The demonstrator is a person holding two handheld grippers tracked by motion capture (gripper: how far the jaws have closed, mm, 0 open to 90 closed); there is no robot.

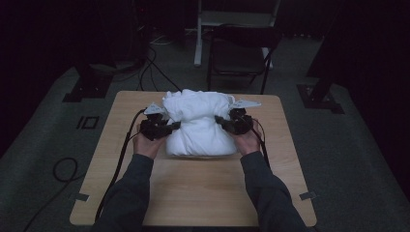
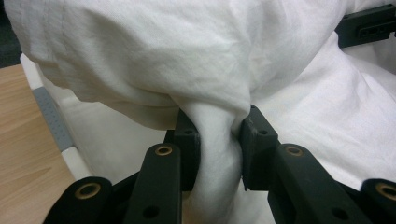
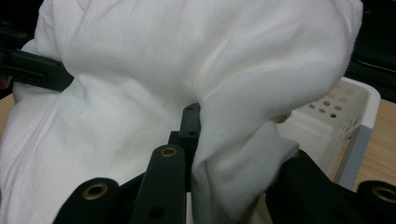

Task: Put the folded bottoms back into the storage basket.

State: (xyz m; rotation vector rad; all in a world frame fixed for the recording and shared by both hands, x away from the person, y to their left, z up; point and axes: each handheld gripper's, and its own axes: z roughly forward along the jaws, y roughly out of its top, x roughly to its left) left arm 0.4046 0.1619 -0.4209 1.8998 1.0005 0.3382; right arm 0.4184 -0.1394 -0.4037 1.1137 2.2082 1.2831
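- On the table (image 1: 193, 193), white cloth (image 1: 198, 125): soft, light, limp; bunches readily.
- Left tongs (image 2: 219, 140) and right tongs (image 3: 233, 154) clamped on gathered folds; best hold there.

The left gripper (image 2: 219, 140) has its two black jaws closed on a pinched fold of the white cloth (image 2: 187, 56), which bulges above them and spreads away to the right. At the left, a white basket (image 2: 51, 116) with a grey perforated corner stands on the wooden table (image 2: 23, 140), and the cloth drapes over its rim. The other gripper's black jaw (image 2: 366, 25) shows against the cloth at the upper right.
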